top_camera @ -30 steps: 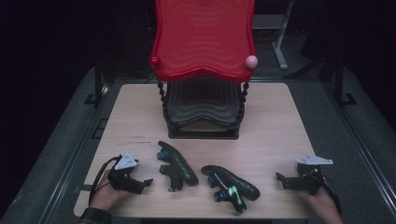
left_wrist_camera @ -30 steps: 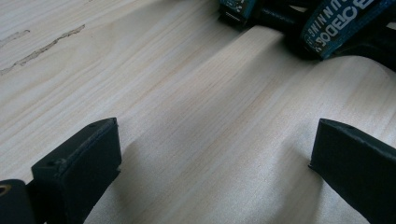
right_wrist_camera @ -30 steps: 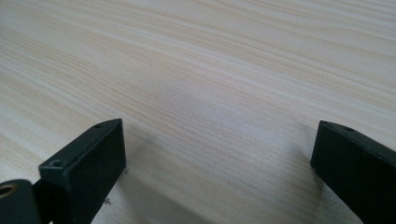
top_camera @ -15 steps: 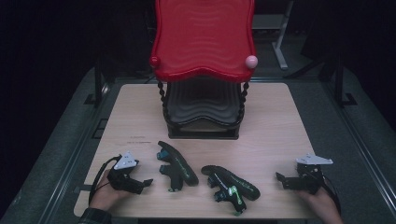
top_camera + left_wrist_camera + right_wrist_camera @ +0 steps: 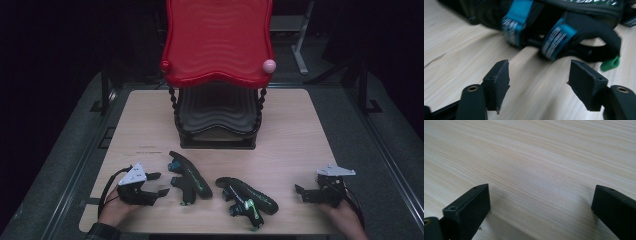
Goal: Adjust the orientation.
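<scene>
Left tool (image 5: 159, 184) released, jaws just closing on nothing, near black sandal with blue straps (image 5: 189, 176), second sandal (image 5: 247, 199) between tools, right tool (image 5: 302, 192) released over pale wooden surface (image 5: 295, 135), red-topped black rack (image 5: 217, 45) behind.

We see a black sandal (image 5: 189, 177) with blue straps on its side on the table (image 5: 290, 135), just beside another black sandal (image 5: 247, 200) with green trim.

Wooden surface (image 5: 300, 130) with a red wavy-edged two-tier stand (image 5: 219, 42) at the back centre, its black lower tray (image 5: 216, 117) beneath. Two black sandals lie near the front: left sandal (image 5: 189, 176) with blue straps, right sandal (image 5: 247, 200) with green accents, apart from each other. Left gripper (image 5: 159, 184) just beside the left sandal, jaws have just been closing, nothing between them. Right gripper (image 5: 300, 193) at front right, well apart from the right sandal.
</scene>
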`<control>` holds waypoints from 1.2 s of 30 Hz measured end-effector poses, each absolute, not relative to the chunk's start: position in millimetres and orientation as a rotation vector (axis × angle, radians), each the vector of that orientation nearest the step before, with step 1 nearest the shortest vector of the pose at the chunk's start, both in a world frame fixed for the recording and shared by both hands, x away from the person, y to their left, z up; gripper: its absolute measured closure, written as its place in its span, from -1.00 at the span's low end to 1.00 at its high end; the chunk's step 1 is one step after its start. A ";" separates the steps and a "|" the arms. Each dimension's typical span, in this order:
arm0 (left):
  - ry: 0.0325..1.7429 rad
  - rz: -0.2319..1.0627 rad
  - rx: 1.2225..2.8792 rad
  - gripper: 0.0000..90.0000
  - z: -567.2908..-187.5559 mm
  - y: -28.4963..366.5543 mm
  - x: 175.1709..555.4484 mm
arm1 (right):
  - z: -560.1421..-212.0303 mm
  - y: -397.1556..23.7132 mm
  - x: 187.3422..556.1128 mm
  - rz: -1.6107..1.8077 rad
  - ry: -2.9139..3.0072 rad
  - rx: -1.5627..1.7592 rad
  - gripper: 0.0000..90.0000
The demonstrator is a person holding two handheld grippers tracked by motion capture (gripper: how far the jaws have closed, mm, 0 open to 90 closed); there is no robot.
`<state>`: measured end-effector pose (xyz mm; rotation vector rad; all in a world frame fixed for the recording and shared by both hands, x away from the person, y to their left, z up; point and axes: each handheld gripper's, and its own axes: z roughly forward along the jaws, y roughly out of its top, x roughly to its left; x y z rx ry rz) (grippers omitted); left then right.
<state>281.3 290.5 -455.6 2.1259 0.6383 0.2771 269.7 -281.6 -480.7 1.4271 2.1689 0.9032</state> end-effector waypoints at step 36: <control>0.539 0.326 2.046 0.54 -436.3 278.5 289.3 | -480.7 -281.6 269.7 0.903 2.169 1.427 -0.97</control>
